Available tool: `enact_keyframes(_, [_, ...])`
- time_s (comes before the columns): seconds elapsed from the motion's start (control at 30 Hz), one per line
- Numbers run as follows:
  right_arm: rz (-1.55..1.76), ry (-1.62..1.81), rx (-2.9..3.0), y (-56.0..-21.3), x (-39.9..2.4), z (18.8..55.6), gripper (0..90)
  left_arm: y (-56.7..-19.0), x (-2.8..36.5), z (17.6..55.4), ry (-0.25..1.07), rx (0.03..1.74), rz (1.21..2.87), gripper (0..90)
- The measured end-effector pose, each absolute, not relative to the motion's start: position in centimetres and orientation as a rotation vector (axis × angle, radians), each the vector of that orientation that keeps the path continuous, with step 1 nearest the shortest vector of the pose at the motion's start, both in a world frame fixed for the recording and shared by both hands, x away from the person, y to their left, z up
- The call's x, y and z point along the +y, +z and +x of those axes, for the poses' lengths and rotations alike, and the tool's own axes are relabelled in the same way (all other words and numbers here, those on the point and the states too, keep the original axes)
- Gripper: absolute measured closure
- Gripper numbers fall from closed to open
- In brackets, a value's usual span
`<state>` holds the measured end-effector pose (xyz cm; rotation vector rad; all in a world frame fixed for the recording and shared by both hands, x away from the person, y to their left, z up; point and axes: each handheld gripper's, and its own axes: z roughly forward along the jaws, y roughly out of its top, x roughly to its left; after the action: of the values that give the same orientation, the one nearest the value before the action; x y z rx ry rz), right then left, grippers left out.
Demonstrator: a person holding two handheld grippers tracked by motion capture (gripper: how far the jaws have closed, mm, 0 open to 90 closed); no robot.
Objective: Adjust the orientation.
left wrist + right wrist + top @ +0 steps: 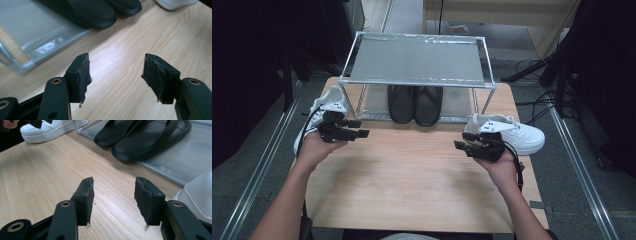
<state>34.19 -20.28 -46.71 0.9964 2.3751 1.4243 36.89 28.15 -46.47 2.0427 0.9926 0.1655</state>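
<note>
While both grippers hover empty over the pale wooden table [412, 175], the left gripper [357, 128] and right gripper [462, 140] stand agape, pointing inward. Each white lace-up sneaker lies beside its hand: left [319, 112], right [517, 132]. A grab at the soft upper (likely) could slip.

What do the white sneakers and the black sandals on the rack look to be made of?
White sneakers: smooth leather or imitation leather with a faint sheen and stitched panels, thick rubbery sole. Black sandals: matte moulded foam or rubber, apparently seamless; which one I cannot tell.
</note>
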Motion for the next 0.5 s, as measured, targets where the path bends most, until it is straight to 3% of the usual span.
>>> enact_keyframes(0.5, [0.998, 1.392, 2.399, -47.0, -20.2, 34.0, 51.4, -47.0, 32.1, 38.6, 0.200, 1.095, 2.013, 40.9])
